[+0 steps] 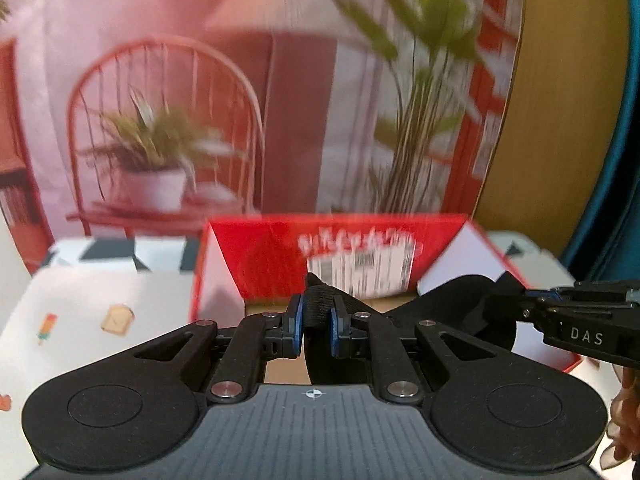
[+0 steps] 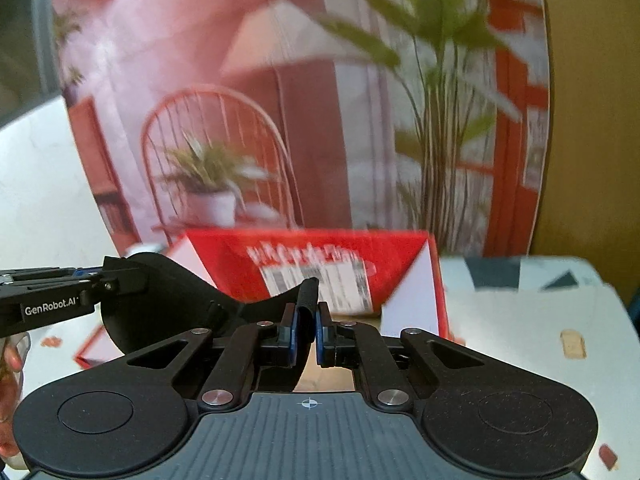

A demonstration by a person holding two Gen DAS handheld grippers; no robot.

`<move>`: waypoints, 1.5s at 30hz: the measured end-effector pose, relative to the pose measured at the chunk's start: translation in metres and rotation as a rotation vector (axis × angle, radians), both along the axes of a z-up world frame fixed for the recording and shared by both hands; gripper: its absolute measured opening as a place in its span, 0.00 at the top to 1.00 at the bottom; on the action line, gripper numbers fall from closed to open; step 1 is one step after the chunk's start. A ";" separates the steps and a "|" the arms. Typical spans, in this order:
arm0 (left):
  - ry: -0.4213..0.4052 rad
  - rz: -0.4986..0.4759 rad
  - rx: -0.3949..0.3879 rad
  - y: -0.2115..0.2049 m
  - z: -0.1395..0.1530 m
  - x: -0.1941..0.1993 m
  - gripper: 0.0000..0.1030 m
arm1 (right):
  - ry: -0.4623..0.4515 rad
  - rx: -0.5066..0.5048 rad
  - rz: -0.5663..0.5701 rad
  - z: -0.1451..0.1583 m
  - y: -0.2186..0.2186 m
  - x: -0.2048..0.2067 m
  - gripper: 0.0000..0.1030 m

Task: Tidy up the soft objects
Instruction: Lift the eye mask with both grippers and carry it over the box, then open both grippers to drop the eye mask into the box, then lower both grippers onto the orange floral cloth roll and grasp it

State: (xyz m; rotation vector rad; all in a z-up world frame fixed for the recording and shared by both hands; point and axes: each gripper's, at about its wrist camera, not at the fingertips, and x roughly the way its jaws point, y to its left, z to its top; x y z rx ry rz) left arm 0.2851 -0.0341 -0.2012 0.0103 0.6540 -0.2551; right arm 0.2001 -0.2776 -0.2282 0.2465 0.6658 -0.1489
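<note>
A black soft eye mask [image 1: 448, 300] hangs stretched between both grippers over an open red cardboard box [image 1: 276, 248]. My left gripper [image 1: 316, 322] is shut on a folded black end of the mask, pinched between its blue pads. In the same view my right gripper [image 1: 522, 298] comes in from the right and clamps the other end. In the right wrist view, my right gripper [image 2: 307, 330] is shut on a rolled black edge of the mask [image 2: 160, 300]. There my left gripper [image 2: 105, 276] grips the far lobe, and the red box [image 2: 228, 258] lies behind, flaps up.
A white tablecloth [image 1: 100, 312] printed with toast and ice lollies covers the table. Behind the box a large round board [image 1: 240, 100] stands upright, showing a red chair and plants. A hand [image 1: 626, 420] shows at the lower right edge. The picture is motion-blurred.
</note>
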 end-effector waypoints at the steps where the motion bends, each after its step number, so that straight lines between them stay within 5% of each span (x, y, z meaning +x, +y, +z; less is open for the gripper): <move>1: 0.023 0.001 0.010 -0.003 -0.006 0.005 0.86 | 0.026 0.003 0.004 -0.005 -0.001 0.005 0.93; 12: 0.187 -0.065 0.095 -0.020 -0.045 0.030 0.86 | 0.222 0.042 0.037 -0.046 0.003 0.041 0.93; 23: 0.193 -0.070 0.112 -0.020 -0.049 0.032 0.85 | 0.273 0.038 0.015 -0.058 -0.002 0.044 0.93; 26: 0.180 -0.087 0.113 -0.019 -0.045 0.031 0.62 | 0.274 -0.003 0.017 -0.055 0.000 0.042 0.87; 28: 0.152 -0.089 0.103 -0.014 -0.039 0.027 0.46 | 0.263 -0.043 0.022 -0.051 0.003 0.039 0.80; 32: 0.110 -0.079 0.069 -0.002 -0.023 0.017 0.45 | 0.215 -0.101 0.035 -0.037 0.007 0.026 0.72; 45: -0.001 -0.045 -0.031 0.027 -0.001 -0.073 0.45 | -0.048 0.020 -0.016 0.002 0.018 -0.059 0.67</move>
